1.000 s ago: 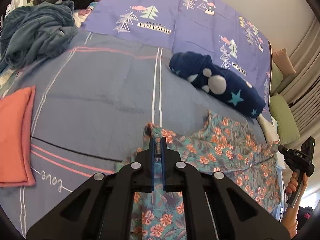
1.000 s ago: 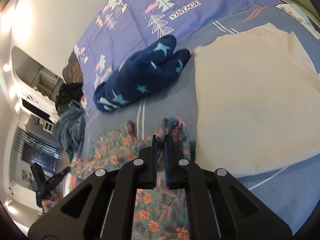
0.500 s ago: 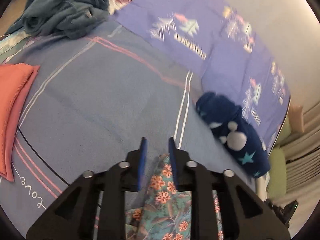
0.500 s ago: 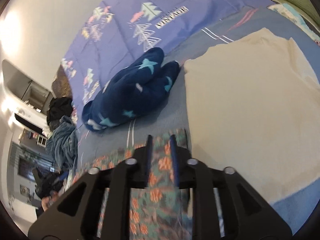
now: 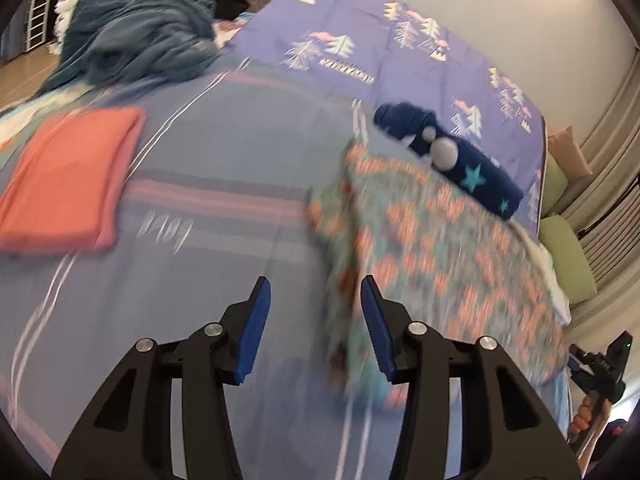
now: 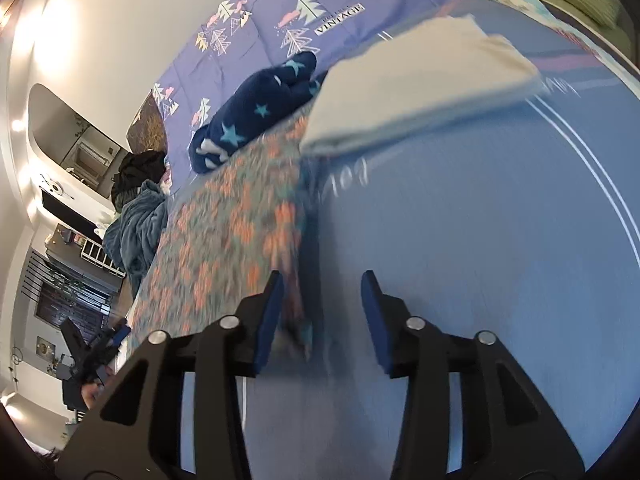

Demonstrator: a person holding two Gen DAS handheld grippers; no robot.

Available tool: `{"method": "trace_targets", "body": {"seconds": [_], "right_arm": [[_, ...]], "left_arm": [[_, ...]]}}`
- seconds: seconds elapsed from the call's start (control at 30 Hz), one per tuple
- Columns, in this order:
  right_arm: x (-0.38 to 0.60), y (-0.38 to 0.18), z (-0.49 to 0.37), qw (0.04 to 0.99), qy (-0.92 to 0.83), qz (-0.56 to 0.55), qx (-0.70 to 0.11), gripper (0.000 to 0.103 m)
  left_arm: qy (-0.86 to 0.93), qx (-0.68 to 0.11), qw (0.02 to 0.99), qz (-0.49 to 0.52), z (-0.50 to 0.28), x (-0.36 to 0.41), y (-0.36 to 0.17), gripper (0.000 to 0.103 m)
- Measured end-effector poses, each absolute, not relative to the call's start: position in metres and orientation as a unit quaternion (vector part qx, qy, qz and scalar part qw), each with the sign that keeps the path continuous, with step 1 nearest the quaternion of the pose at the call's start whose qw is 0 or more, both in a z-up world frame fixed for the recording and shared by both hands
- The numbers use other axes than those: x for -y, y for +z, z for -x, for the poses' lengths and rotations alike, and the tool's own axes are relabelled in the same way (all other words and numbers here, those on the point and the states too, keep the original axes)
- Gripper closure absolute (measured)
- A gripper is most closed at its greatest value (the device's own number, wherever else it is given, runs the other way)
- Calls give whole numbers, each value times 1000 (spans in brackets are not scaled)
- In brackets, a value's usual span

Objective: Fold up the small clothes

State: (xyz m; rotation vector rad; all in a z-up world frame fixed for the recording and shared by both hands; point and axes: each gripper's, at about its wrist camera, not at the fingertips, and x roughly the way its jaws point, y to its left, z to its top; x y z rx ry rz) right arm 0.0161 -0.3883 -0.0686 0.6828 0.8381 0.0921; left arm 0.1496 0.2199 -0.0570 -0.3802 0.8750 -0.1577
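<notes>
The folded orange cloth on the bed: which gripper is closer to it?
Left. The orange cloth lies up and to the left of the open left gripper. The right gripper is at the far edge of the floral garment, and its view doesn't show the cloth.

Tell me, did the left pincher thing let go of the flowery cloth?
Yes. The left gripper has opened and backed away; the flowery cloth now lies spread on the bed, right of its fingers.

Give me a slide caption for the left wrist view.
Open left tool above the bed beside the spread floral garment, with a folded coral cloth at left.
</notes>
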Motion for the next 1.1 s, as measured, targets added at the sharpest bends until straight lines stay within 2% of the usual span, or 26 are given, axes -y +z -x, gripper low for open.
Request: {"method": "trace_targets", "body": {"seconds": [0.23,0.47,0.93,1.0,1.03,1.07,1.1], "right_arm": [[372,-66,13,862,64,-290,-410,54],[331,-70,25,888,30,-141,-436,53],[330,-77,0,897,49,-157,-410,53],[332,-79,-6,895,68,-172,-405,54],[331,-80,-9,895,72,-176,-404,58],[330,-80,-12,893,73,-180,-405,80],[329,-81,-16,889,79,-185,-410,94]], "left_arm": [[-69,-412,893,169,-93,-233,-67,56],[-82,-402,906,102,-76,-225,-63,56],[-157,-428,880,133,-123,-192,-82,56],[-170,-423,877,152,-129,-191,-80,67],[-176,-421,876,158,-132,-189,-80,90],[-180,-425,871,167,-136,-188,-80,96],[-178,-429,868,174,-138,-188,-79,96]]}}
